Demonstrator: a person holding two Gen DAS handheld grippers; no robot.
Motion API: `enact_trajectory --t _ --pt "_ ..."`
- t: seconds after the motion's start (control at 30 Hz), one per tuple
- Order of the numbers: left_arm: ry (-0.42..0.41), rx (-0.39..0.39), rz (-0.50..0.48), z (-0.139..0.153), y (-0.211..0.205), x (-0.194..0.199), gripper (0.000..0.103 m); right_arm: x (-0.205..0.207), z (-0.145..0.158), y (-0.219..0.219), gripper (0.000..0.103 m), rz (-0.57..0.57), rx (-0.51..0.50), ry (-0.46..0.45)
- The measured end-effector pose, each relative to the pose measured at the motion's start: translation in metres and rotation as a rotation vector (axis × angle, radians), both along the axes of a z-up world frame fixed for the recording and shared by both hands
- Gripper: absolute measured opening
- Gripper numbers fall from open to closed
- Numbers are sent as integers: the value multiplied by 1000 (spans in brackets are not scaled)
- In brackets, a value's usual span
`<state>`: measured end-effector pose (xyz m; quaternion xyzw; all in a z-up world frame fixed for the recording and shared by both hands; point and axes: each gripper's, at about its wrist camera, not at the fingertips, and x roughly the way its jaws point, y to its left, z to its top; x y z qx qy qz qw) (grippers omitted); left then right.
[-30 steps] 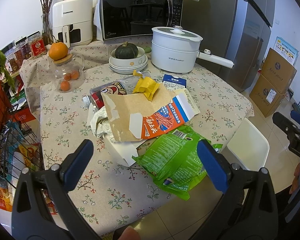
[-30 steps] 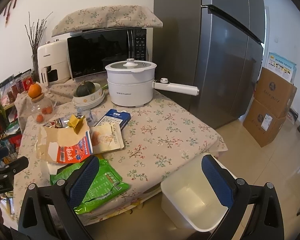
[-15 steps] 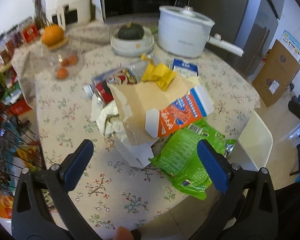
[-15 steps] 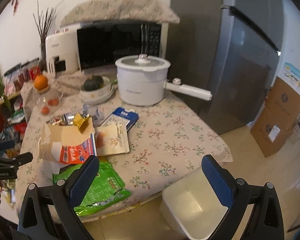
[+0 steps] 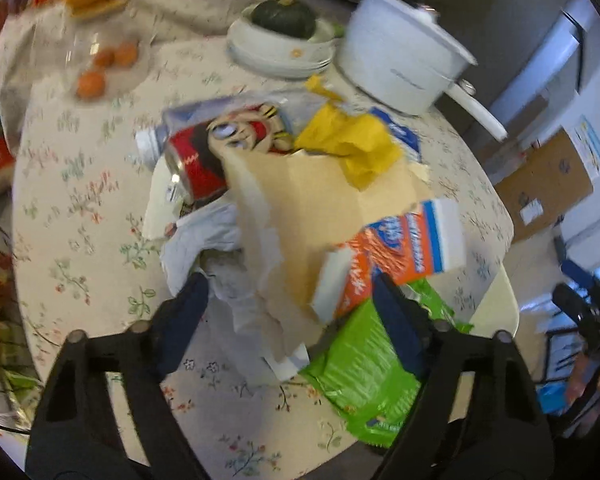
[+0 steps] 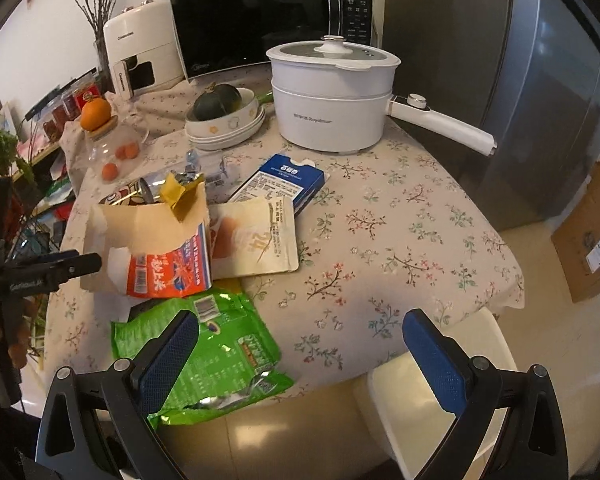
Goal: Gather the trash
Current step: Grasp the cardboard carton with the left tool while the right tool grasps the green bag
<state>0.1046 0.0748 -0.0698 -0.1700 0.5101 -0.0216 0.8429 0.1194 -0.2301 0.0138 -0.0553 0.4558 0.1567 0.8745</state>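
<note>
Closing jaws of the left gripper (image 5: 290,300) are seen over the torn box (image 5: 340,232), nothing held | right gripper (image 6: 300,340) wide open, empty, near green bag (image 6: 204,352) | risk: paper (image 5: 220,248) could be pinched instead, trash knocked off table (image 6: 400,232).

The surface (image 6: 400,216) wears a floral cloth. At its near left edge lies a green wrapper (image 6: 204,356), overhanging the edge, with a torn carton (image 6: 152,248) just behind it. Beside that lie a beige pouch (image 6: 256,240) and a blue box (image 6: 284,180). Farther back stand a white pot (image 6: 328,100), stacked bowls (image 6: 228,128) and a glass jar (image 6: 112,148). A white bin (image 6: 428,408) stands on the floor (image 6: 548,320).
</note>
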Motion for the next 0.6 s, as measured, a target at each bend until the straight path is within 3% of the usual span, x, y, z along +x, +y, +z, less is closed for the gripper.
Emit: enact_trajectory --t 0.13,0.23,0.33,0.6 --pt "5 -74 21 -10 3 4 47 11 -5 -5 103 -25 11 18" --pt "-22 -81 19 -3 0 3 9 16 -7 -8 103 -44 27 36" --pt "-54 -127 29 4 2 1 2 18 -10 -10 103 -57 39 45" --pt "-183 -167 6 49 -3 -17 1 15 -10 -14 103 -75 62 41"
